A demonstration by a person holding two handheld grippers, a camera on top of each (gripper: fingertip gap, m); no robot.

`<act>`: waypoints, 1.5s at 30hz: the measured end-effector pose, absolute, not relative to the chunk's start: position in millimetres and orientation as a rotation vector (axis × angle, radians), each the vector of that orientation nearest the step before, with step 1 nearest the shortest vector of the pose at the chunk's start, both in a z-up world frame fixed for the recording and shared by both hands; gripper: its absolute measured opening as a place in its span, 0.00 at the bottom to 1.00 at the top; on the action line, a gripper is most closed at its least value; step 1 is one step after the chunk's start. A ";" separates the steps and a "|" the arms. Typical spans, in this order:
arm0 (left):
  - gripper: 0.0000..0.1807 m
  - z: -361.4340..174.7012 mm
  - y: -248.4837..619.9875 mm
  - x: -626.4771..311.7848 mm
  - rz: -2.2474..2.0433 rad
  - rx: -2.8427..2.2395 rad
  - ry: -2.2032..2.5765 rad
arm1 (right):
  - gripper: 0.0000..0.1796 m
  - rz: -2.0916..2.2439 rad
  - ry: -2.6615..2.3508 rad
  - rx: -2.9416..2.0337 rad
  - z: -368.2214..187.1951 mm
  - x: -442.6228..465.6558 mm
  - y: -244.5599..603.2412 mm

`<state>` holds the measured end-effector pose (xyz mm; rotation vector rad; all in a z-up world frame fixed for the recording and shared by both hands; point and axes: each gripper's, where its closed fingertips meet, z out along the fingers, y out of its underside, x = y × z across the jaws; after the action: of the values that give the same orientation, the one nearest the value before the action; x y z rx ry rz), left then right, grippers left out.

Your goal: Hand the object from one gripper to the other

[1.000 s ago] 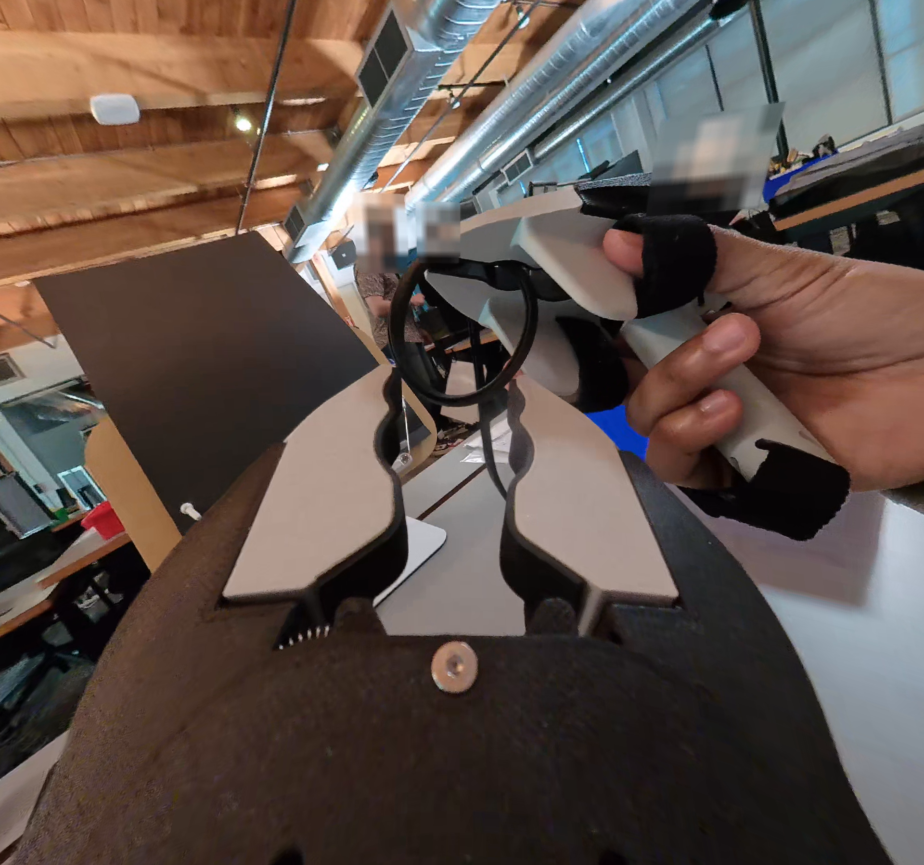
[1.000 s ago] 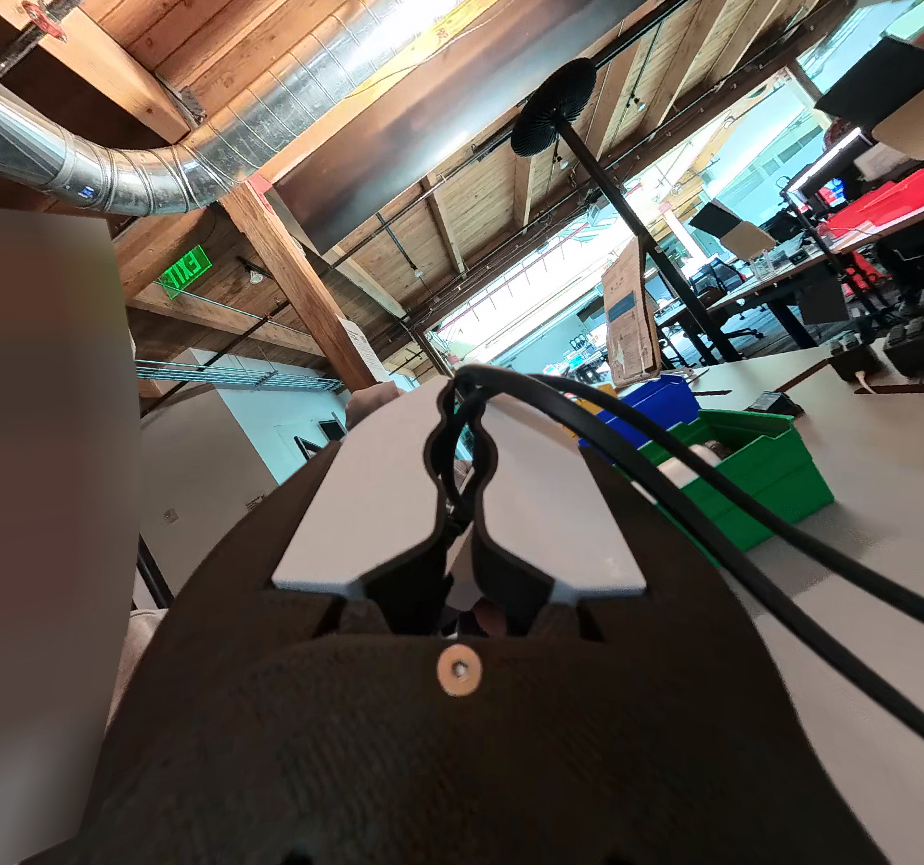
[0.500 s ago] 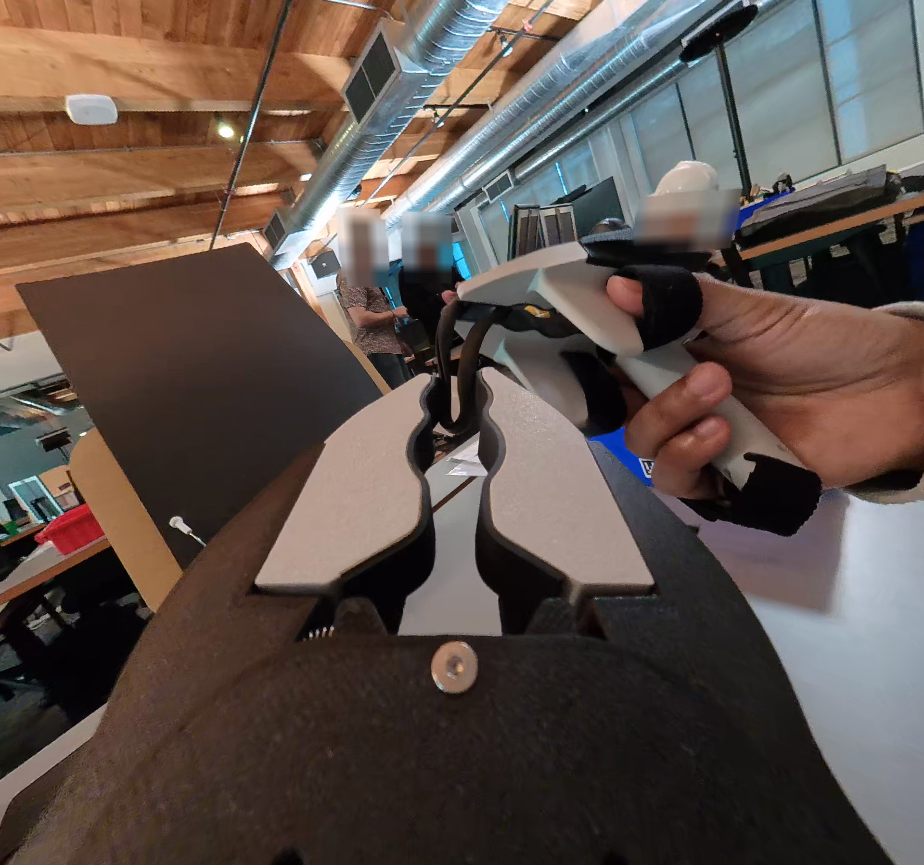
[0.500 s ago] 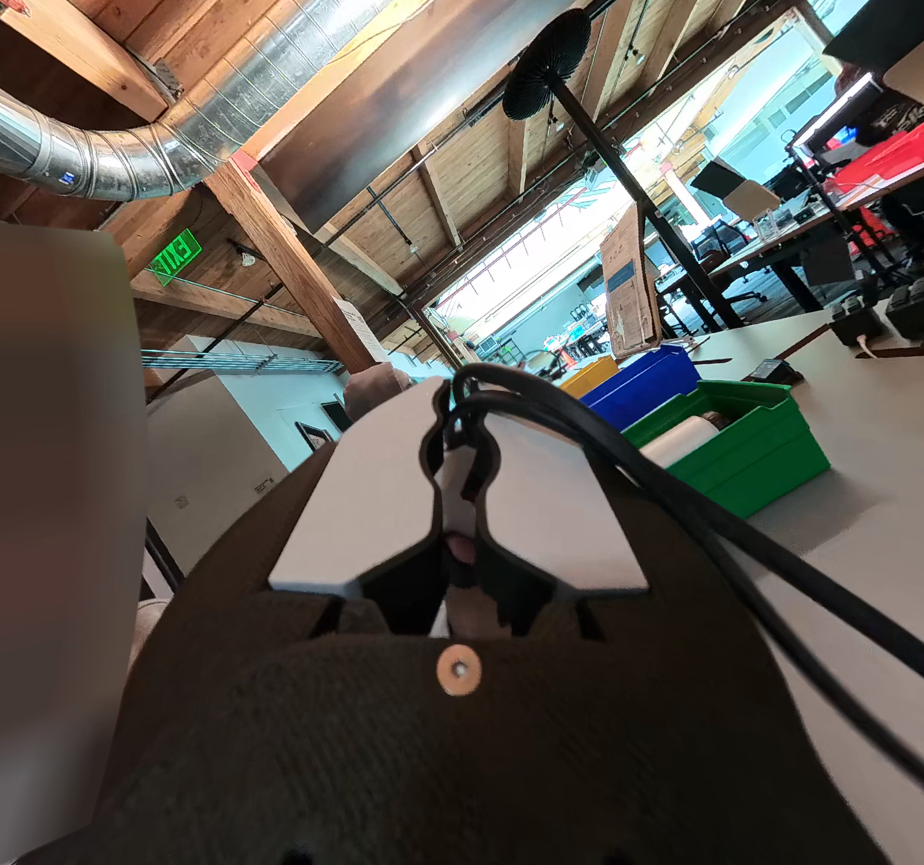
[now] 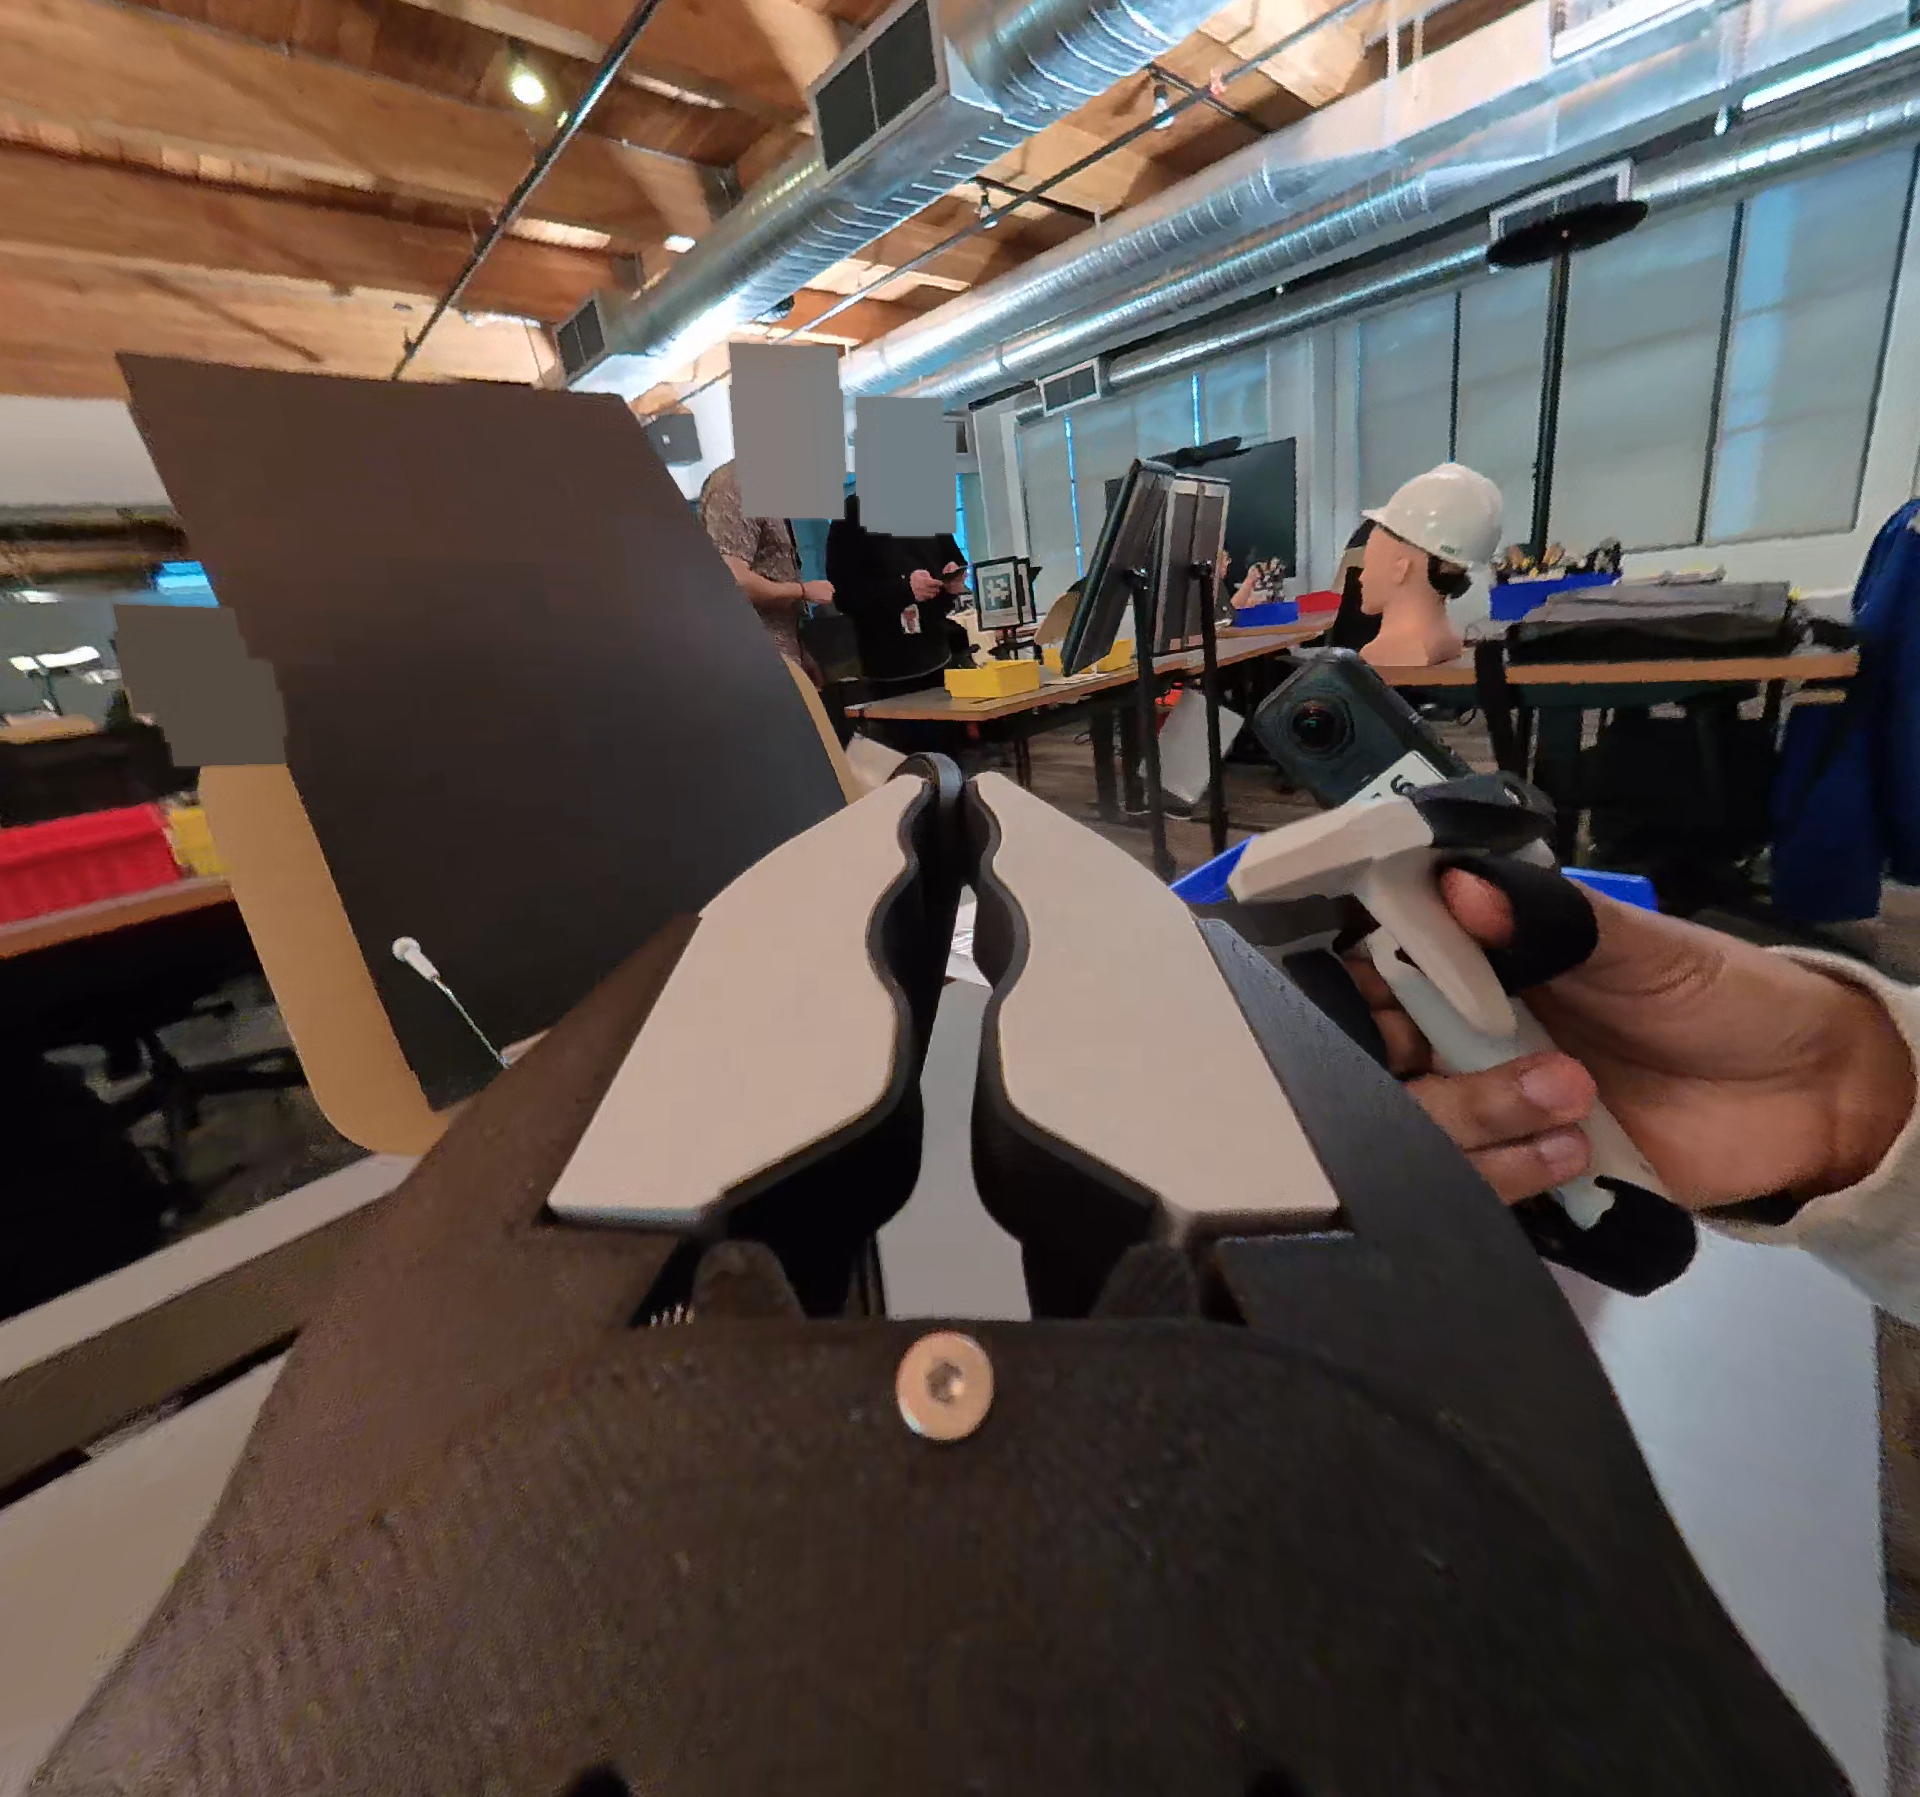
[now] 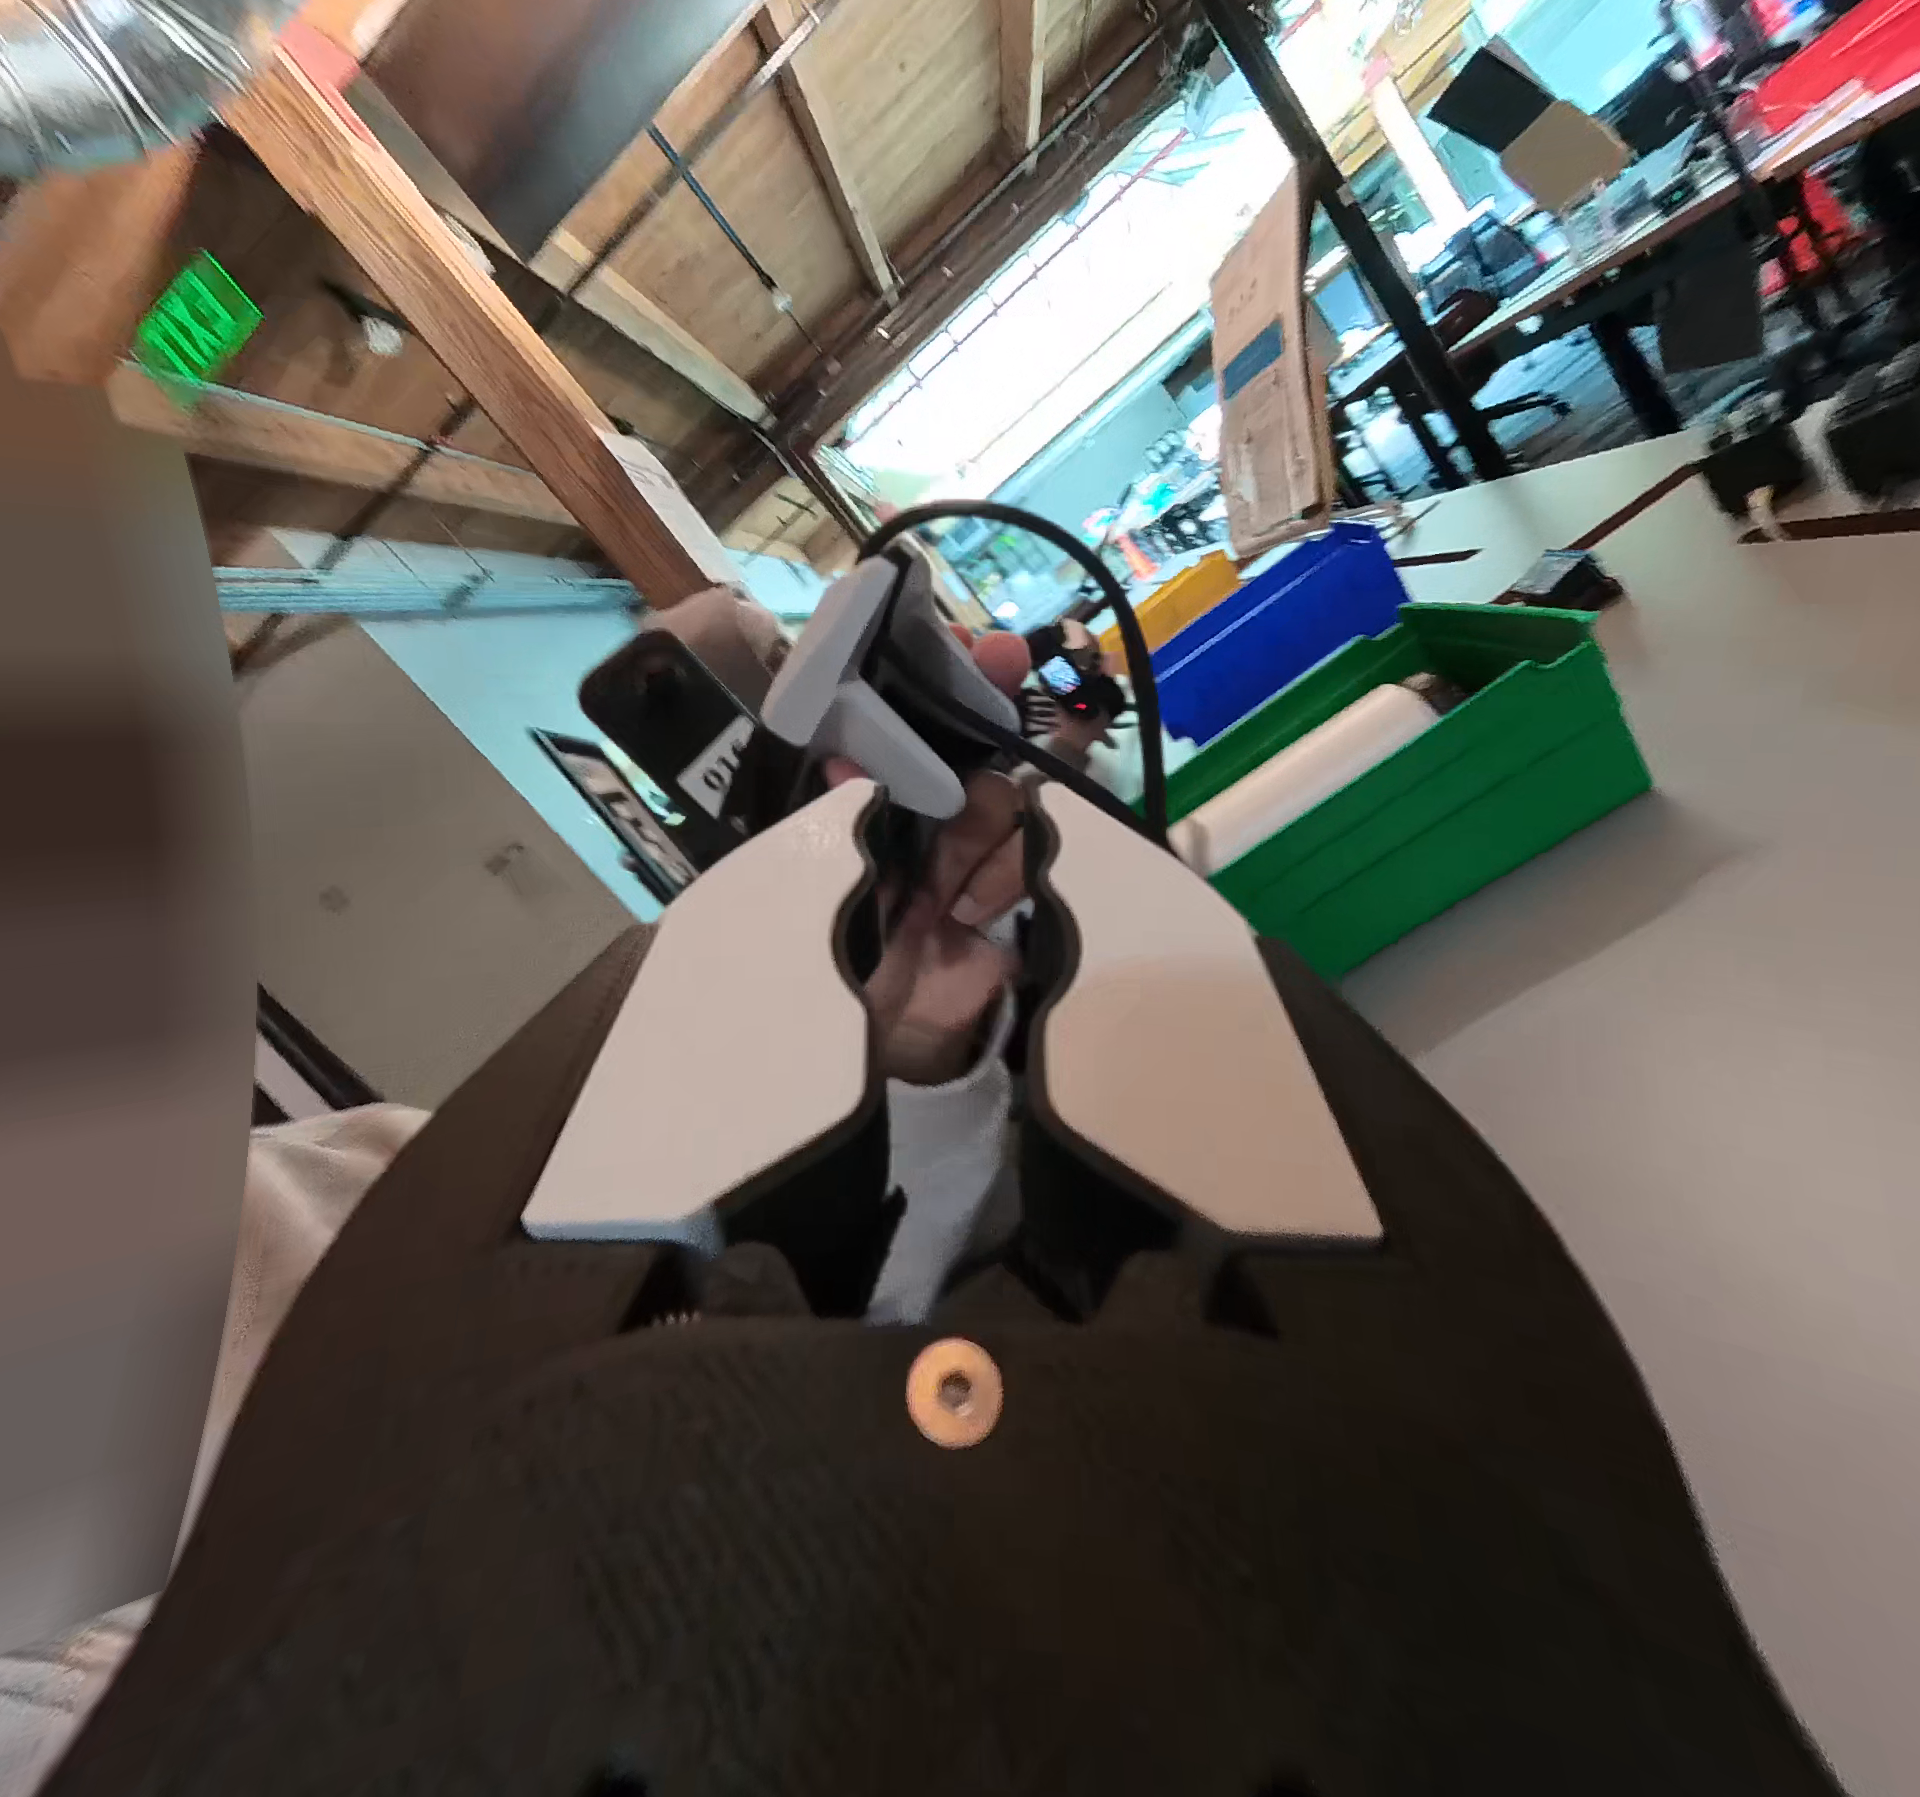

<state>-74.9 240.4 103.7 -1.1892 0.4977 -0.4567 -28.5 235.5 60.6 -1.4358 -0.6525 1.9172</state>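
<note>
The object is a thin black cable loop [image 5: 938, 773]. My left gripper [image 5: 948, 791] is shut on it, with the cable pinched at the fingertips. In the right wrist view the cable [image 6: 1101, 584] arcs up and over from the left gripper's grey handle [image 6: 862, 708], which a hand holds. My right gripper [image 6: 951, 797] is open and empty, a short way from the cable. In the left wrist view the right gripper's grey handle [image 5: 1351, 843] sits at the right in a hand; its fingers are hidden behind my left gripper's body.
A green bin [image 6: 1455, 812] holding a white roll [image 6: 1299, 781] and a blue bin [image 6: 1278, 615] stand on the grey table [image 6: 1662, 1020]. A black board [image 5: 468, 656] leans at the left. People [image 5: 894, 584] stand at far tables beside a helmeted mannequin head [image 5: 1423, 563]. The tips of one gripper are about 7 cm away from the tips of the other.
My left gripper closed on the cable loop. My right gripper, shut on the cable before, opened, let it go and drew back to the right.
</note>
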 end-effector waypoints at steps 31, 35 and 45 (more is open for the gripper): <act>0.02 128.5 217.6 -70.4 -1.049 -1.205 0.356 | 0.05 1.303 -1.164 -1.288 0.2 -79.3 194.7; 0.22 128.5 224.1 -76.3 -1.048 -1.227 0.326 | 0.05 1.308 -1.133 -1.274 15.9 -69.7 200.4; 0.36 56.1 252.5 -32.8 -1.114 -1.481 0.495 | 0.04 1.342 -0.866 -1.260 78.9 -15.7 235.7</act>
<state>-32.8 252.5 56.1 -1.4810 0.4955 -1.1144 -15.7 235.7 78.9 -1.2602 -0.8663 1.3416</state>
